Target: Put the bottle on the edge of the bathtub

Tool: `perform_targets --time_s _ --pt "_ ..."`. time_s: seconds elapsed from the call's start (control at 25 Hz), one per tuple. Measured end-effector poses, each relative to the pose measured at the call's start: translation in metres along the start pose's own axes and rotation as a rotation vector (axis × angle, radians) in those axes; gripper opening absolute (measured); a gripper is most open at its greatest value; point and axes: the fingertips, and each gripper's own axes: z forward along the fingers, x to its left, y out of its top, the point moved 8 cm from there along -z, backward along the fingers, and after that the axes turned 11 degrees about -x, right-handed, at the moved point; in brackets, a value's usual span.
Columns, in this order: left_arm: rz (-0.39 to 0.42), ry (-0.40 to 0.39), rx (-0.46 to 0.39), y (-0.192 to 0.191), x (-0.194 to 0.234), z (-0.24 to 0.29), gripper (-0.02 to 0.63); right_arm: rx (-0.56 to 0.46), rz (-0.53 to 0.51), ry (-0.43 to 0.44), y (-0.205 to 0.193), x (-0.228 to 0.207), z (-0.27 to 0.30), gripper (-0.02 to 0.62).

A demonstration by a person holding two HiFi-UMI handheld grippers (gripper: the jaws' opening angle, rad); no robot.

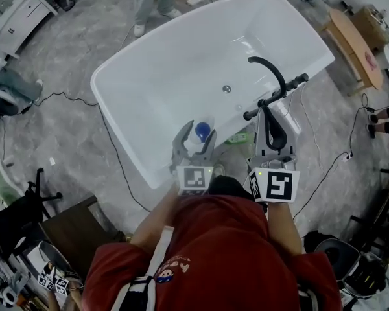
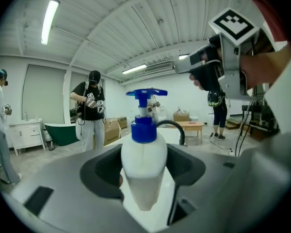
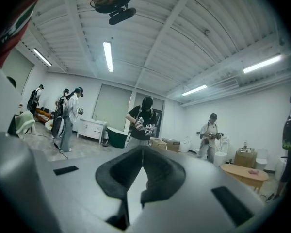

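Bottle (image 2: 144, 169), white with blue pump, gripped upright by left tool (image 1: 196, 135).

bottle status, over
Left gripper shut on the bottle, upright. Right gripper shut, empty. Bottle above the bathtub's near rim, not visibly set down. Black faucet stands off to the right, out of the way.

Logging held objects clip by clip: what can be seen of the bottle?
The bottle is white and plastic-looking, with a blue collar and blue pump head. It stands upright, clamped at its sides between the left gripper's jaws, over the bathtub's near rim; whether it touches the rim cannot be told.
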Motion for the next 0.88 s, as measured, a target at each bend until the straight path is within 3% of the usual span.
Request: perform_targets --time_s 0.4,0.56,0.72,0.88 --pt "0.006 -0.101 0.037 -0.048 -0.023 0.011 0.272 0.058 -0.073 -0.026 -0.007 -0.006 -0.017 0.012" --pt "0.022 -0.141 0.082 -0.072 -0.035 0.013 0.272 0.098 -0.095 -0.017 -0.016 -0.008 -0.024 0.012" --pt "-0.015 -0.159 0.137 -0.102 -0.046 0.004 0.272 0.131 -0.095 -0.016 -0.025 -0.003 -0.034 0.012" --pt "0.003 -0.179 0.115 -0.110 -0.048 0.001 0.272 0.149 -0.092 -0.014 -0.030 0.000 -0.039 0.012"
